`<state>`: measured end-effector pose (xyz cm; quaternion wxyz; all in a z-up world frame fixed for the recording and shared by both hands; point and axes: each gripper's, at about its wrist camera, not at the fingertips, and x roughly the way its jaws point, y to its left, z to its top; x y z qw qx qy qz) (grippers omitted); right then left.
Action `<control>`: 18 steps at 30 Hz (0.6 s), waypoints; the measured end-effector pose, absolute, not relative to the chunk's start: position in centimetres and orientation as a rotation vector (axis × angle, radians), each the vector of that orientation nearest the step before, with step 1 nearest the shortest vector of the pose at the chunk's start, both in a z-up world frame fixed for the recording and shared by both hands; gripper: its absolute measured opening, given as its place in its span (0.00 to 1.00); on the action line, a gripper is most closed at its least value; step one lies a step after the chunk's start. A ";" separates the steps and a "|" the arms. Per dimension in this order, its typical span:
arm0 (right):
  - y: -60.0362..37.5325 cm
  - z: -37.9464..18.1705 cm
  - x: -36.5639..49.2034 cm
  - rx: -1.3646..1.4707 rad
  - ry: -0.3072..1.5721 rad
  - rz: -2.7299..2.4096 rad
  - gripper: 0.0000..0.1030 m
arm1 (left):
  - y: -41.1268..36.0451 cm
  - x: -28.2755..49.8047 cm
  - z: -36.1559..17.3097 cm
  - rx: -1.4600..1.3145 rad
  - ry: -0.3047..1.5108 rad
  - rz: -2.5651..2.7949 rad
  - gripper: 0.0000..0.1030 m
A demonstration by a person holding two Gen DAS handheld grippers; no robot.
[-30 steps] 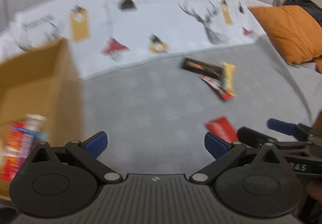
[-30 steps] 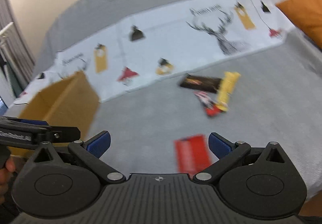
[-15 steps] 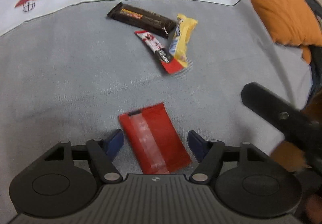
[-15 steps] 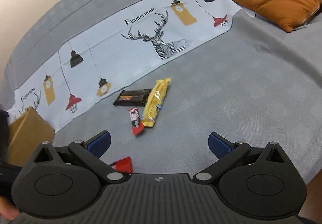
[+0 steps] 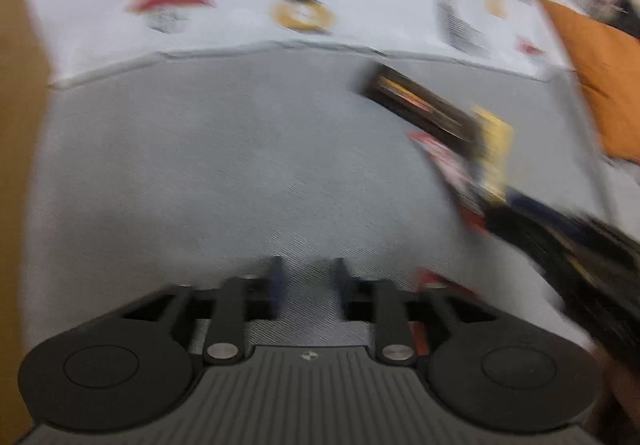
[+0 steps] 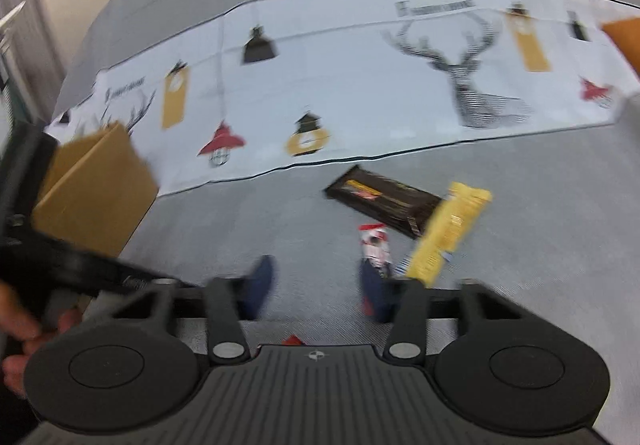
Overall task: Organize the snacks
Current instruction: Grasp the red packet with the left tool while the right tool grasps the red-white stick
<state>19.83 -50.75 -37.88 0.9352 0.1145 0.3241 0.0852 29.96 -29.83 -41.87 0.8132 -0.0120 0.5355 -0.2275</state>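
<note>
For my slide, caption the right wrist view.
Right gripper hovers part-open over a grey bed, near a red stick, dark bar and yellow packet; cardboard box at left.

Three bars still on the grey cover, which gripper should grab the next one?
Probably right: the right gripper points at the red-white stick just beyond its open fingertips. The left gripper faces bare cover.

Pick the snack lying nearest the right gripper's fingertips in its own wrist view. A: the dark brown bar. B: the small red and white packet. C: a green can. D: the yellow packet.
B: the small red and white packet lies just above the right gripper, closer than the yellow packet or dark brown bar.
</note>
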 end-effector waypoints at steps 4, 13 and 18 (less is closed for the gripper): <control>-51.6 -38.8 21.1 0.220 0.723 0.151 0.27 | -32.6 27.5 -42.3 -0.011 1.132 -0.623 0.73; -54.3 -39.4 19.2 0.302 0.731 0.118 0.28 | -36.4 26.3 -43.3 0.153 0.946 -0.550 0.38; -53.1 -39.2 19.6 0.201 0.729 0.118 0.29 | -32.4 30.3 -42.8 0.052 0.980 -0.437 0.09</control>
